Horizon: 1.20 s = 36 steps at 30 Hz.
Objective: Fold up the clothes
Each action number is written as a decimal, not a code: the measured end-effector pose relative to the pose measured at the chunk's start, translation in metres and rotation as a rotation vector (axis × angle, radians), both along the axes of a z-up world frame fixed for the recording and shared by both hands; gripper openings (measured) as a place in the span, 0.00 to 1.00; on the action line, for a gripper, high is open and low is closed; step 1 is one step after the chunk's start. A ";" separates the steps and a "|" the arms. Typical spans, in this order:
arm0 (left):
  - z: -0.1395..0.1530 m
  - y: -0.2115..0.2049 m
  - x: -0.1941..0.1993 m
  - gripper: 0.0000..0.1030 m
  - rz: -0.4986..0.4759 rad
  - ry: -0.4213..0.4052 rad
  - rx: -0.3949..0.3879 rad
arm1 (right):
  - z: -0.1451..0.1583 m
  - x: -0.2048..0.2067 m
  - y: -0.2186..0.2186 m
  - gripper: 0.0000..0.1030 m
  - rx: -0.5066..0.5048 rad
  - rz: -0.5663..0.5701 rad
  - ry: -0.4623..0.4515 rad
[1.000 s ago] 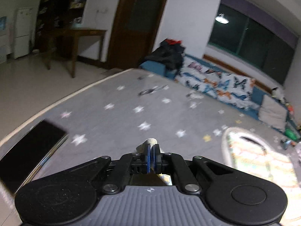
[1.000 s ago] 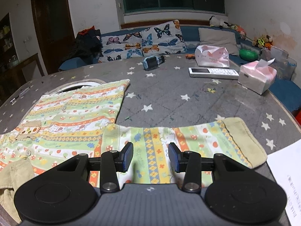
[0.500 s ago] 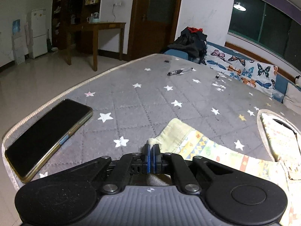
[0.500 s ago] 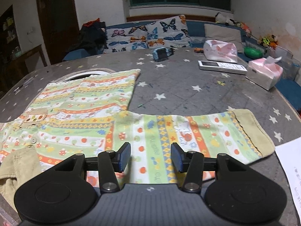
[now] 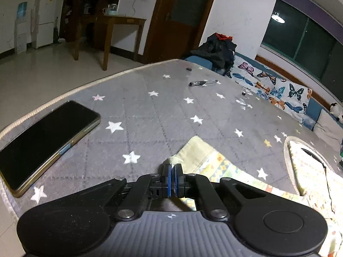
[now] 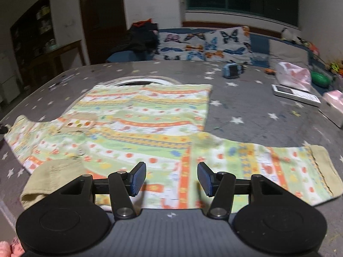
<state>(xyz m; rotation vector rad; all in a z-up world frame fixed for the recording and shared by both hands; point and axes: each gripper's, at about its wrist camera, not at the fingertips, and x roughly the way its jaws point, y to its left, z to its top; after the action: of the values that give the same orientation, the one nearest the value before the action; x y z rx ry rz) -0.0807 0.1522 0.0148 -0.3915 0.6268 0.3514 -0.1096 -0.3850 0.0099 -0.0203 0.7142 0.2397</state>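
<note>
At six o'clock, left gripper (image 5: 172, 176) pinches a cuff (image 5: 174, 160); right gripper (image 6: 171, 178) gapes over the shirt (image 6: 150, 128). Keep the sleeve taut.

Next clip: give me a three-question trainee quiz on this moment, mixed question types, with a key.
1. True or false: the right tool is shut on the shirt.
2. The left tool pinches: A) the phone B) the cuff C) the pen
3. Fill in: the phone lies near the ____ of the star-print mat.

Key:
1. False. Its jaws stand open above the shirt.
2. B. A bit of beige cuff shows past the closed pads.
3. Edge.
</note>
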 end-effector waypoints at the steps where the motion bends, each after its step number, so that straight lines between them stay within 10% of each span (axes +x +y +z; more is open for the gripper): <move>1: -0.001 0.001 -0.001 0.06 0.005 0.002 -0.003 | 0.000 -0.001 0.004 0.53 -0.004 0.012 -0.002; 5: -0.001 0.004 -0.006 0.18 0.030 0.015 0.002 | 0.002 -0.002 0.012 0.53 -0.010 0.040 -0.010; 9: 0.001 0.000 -0.011 0.51 0.035 0.013 0.021 | 0.004 -0.002 0.017 0.53 -0.008 0.056 -0.015; 28: -0.001 -0.068 0.026 0.54 -0.252 -0.001 0.044 | -0.004 -0.005 0.046 0.65 -0.020 0.132 -0.006; 36: -0.002 -0.054 0.050 0.81 -0.242 0.013 0.047 | -0.011 -0.001 0.046 0.66 -0.006 0.120 0.013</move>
<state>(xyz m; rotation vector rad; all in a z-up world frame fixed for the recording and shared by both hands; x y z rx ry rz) -0.0303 0.0982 0.0130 -0.2647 0.6693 0.1376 -0.1104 -0.3388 -0.0008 -0.0675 0.7275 0.3531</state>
